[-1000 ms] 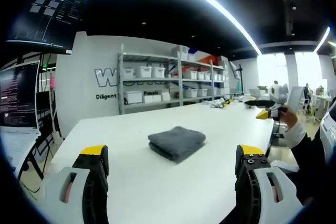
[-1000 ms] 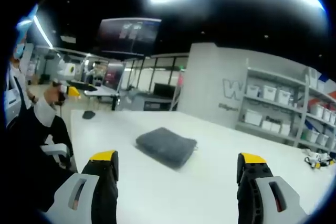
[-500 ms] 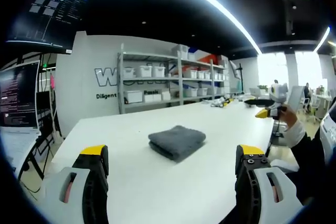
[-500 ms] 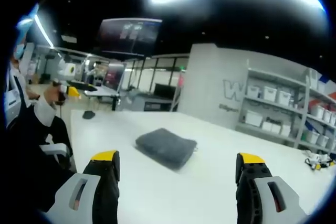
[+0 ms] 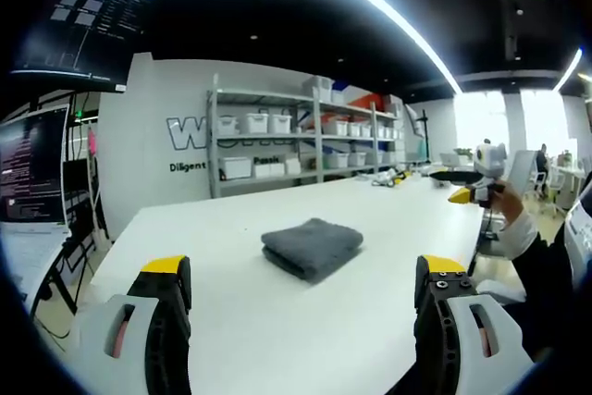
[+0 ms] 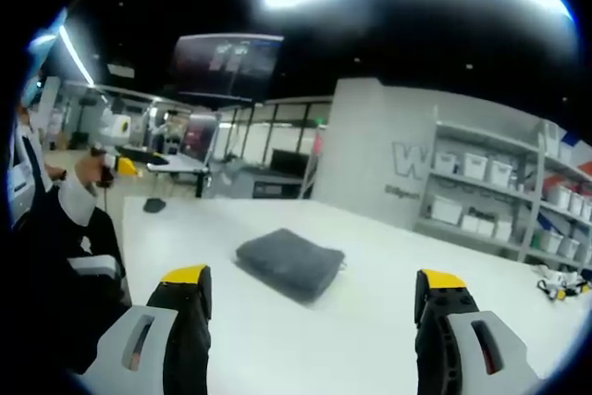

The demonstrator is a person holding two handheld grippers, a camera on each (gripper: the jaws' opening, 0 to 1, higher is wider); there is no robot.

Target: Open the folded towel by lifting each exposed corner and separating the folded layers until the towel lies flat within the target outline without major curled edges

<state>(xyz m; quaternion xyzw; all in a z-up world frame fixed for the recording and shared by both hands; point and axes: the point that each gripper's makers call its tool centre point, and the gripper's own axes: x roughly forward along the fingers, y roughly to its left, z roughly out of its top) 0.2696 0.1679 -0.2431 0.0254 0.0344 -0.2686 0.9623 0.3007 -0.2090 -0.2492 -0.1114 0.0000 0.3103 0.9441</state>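
Folded grey towel (image 5: pixel 312 248) on white table (image 5: pixel 231 321) (untouched); left gripper (image 5: pixel 301 289) and right gripper (image 6: pixel 313 298) hovering, jaws apart.

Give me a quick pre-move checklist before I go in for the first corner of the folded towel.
1. Towel still folded, nothing lifted yet: ok.
2. Left gripper open and empty, towel ahead between its jaws: ok.
3. Right gripper open and empty, short of the towel: ok.
4. Table bare between the grippers and the towel: ok.
5. Exposed corner to grab: cannot tell, the layers are too small to separate.
6. Target outline on the table: cannot tell, no marking is visible.
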